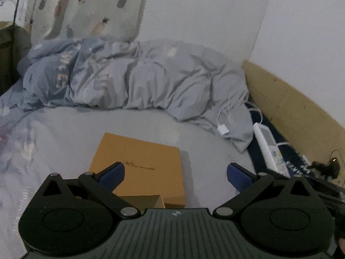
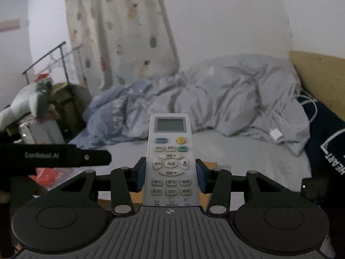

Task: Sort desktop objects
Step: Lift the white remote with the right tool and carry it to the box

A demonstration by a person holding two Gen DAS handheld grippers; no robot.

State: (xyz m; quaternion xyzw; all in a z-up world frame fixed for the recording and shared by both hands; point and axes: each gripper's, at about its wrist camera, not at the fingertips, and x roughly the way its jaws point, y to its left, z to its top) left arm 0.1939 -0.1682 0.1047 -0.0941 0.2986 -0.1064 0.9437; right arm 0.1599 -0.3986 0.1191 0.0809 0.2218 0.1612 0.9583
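Above the bed [image 2: 248, 151], the right gripper [image 2: 171, 174] pinches a white remote [image 2: 170, 159] upright mid-carry, while the left gripper [image 1: 175, 172] hangs spread over an orange box [image 1: 140, 164], probably the remote's destination, needing a gentle lowering.

A matt cardboard box [image 1: 138, 168] is seen on smooth cloth bedding [image 1: 64, 129]. A glossy white plastic remote [image 2: 170, 161] is clamped between blue pads [image 2: 140, 177]; the duvet [image 2: 215, 99] is crumpled cloth.

A home bedroom: rumpled duvet [image 1: 133, 75] on a bed [image 1: 86, 125], pineapple-print curtain [image 2: 120, 32].
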